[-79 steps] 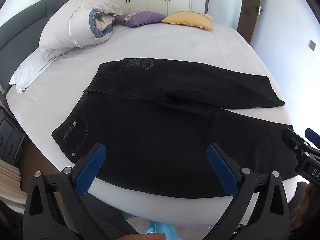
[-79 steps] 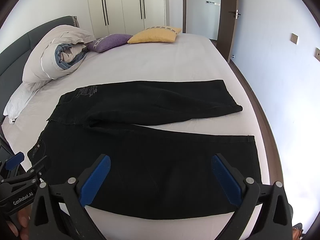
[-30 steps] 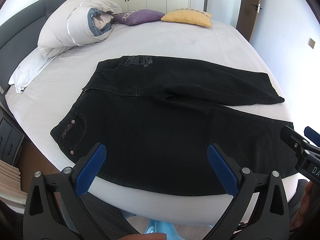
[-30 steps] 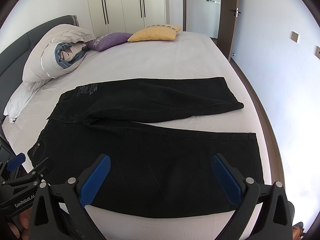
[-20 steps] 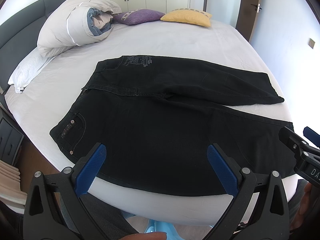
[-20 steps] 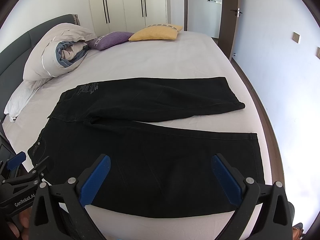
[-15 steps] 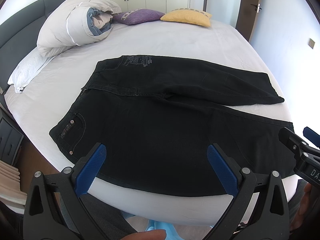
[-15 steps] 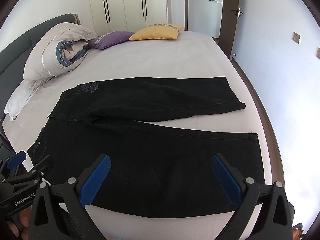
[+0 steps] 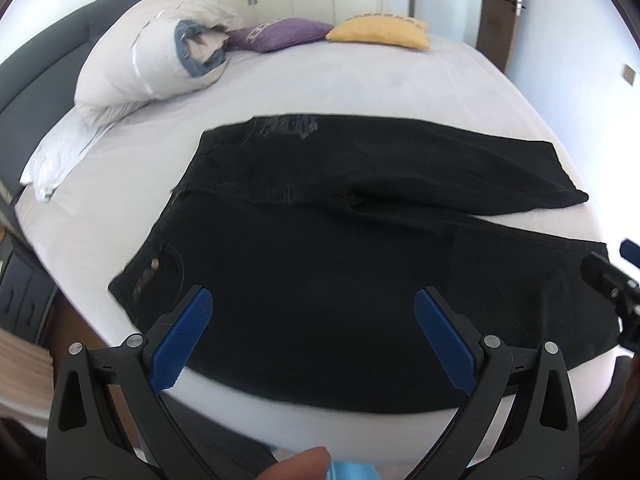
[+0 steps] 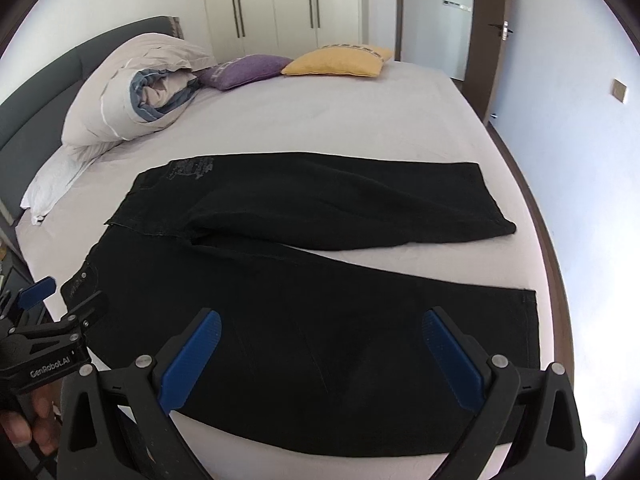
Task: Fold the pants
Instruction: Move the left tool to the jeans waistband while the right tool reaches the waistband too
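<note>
We hold the left hand-held gripper [image 9: 312, 318] and the right hand-held gripper [image 10: 320, 338] spread wide and empty above the near edge of the bed [image 10: 360, 120], where the black pants [image 10: 320, 300] lie flat with legs splayed. Our worry is the near leg overhanging that edge: a shallow pinch could catch one layer, and the heavy denim might slide off.

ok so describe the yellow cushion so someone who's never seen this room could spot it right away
Start at the bed with the grey headboard and look to its far end, near the wardrobe doors. Two small cushions lie side by side there, past the black pants. The yellow cushion is the one nearer the open doorway; its neighbour, the purple cushion, sits between it and the rolled duvet.
</note>
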`<state>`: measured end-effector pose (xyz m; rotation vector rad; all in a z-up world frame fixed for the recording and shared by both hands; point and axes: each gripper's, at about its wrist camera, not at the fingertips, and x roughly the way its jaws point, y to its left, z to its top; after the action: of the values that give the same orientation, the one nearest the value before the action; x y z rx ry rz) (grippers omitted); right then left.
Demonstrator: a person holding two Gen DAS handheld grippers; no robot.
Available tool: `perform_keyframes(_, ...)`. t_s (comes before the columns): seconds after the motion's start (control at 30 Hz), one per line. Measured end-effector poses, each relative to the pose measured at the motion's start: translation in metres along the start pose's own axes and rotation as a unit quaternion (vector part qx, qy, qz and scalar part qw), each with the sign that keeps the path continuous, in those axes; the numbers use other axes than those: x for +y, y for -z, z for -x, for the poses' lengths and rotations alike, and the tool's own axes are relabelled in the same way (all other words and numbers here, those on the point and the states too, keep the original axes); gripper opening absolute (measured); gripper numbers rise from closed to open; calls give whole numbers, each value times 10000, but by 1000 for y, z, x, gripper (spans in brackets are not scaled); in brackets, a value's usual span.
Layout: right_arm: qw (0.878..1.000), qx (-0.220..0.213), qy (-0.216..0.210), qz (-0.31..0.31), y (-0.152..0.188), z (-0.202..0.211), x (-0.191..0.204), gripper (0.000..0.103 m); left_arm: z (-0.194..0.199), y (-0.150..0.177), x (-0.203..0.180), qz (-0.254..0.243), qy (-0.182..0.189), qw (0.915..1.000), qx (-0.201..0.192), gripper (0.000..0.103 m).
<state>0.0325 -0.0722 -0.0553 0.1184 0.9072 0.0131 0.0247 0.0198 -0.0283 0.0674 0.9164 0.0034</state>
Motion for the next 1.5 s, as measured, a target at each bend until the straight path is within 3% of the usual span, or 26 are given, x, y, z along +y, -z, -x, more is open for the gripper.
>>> perform_keyframes(0.13,9958,-157,-836,347,-35,-11,-13,103,-15,-36,31,43,747,9969,-226,103)
perform_keyframes(0.2,9919,-255,-1157,460,-57,-18,-20,103,-26,-56,44,-163,664,9962,-546,103)
perform_keyframes(0.27,9877,-354,-1389,630,-78,-26,-24,103,-50,-80,57,-425,537,9963,-526,103)
perform_keyframes(0.33,9845,-414,-1471,861,-97,-37,-24,103,-76,-100,70,-481,646,9965,-202,103)
perform_keyframes(0.37,9821,-436,-1545,984,-104,-43,-23,102,-93,-113,80,-363,757,9964,102,103)
perform_keyframes(0.4,9797,-456,-1602,1117,-111,-50,-22,101,-118,-129,96,95,1001,9927,669,103)
perform_keyframes(0.43,9786,-441,-1579,1242,-117,-58,-21,100,-137,-138,115,724,1360,9825,1048,103)
perform_keyframes(0.47,9781,-393,-1552,1329,-123,-66,-20,98,-155,-145,136,1516,1878,9614,1321,103)
perform_keyframes(0.5,9768,-330,-1579,1408,-130,-75,-19,96,-174,-149,159,2491,2500,9231,1530,103)
perform_keyframes(0.53,9755,-276,-1632,1450,-135,-83,-19,96,-188,-148,175,3178,2784,8908,1675,103)
perform_keyframes(0.57,9745,-244,-1679,1468,-139,-91,-19,96,-198,-152,185,3560,2874,8727,1707,103)
perform_keyframes(0.6,9727,-211,-1763,1493,-144,-100,-18,96,-204,-162,191,3629,2850,8735,1554,103)
perform_keyframes(0.67,9691,-154,-1887,1580,-152,-116,-18,96,-215,-185,196,3543,2647,8880,1259,103)
perform_keyframes(0.73,9649,-121,-1997,1700,-164,-133,-13,96,-233,-207,204,3686,2577,8880,960,103)
perform_keyframes(0.77,9612,-115,-2124,1757,-169,-140,-12,95,-244,-220,206,3668,2458,8931,858,103)
perform_keyframes(0.83,9512,-50,-2427,1908,-181,-153,-10,93,-261,-246,205,3194,2180,9195,703,103)
perform_keyframes(0.87,9477,-2,-2502,1982,-187,-161,-8,91,-271,-264,199,2716,1927,9406,659,103)
perform_keyframes(0.93,9410,113,-2624,2134,-198,-175,-6,89,-283,-285,187,1756,1405,9726,586,101)
perform_keyframes(1.0,9363,239,-2741,2183,-206,-185,-8,84,-296,-300,172,684,1017,9908,567,101)
perform_keyframes(1.13,9308,432,-2860,2236,-215,-208,-13,82,-327,-304,158,-523,866,9907,906,99)
perform_keyframes(1.23,9266,546,-2968,2245,-215,-220,-14,79,-347,-302,148,-1337,816,9812,1129,86)
perform_keyframes(1.4,9231,746,-2995,2293,-212,-240,-3,77,-372,-284,137,-2221,893,9607,1406,85)
perform_keyframes(1.5,9192,853,-2986,2420,-209,-247,4,75,-386,-276,138,-2481,810,9535,1505,83)
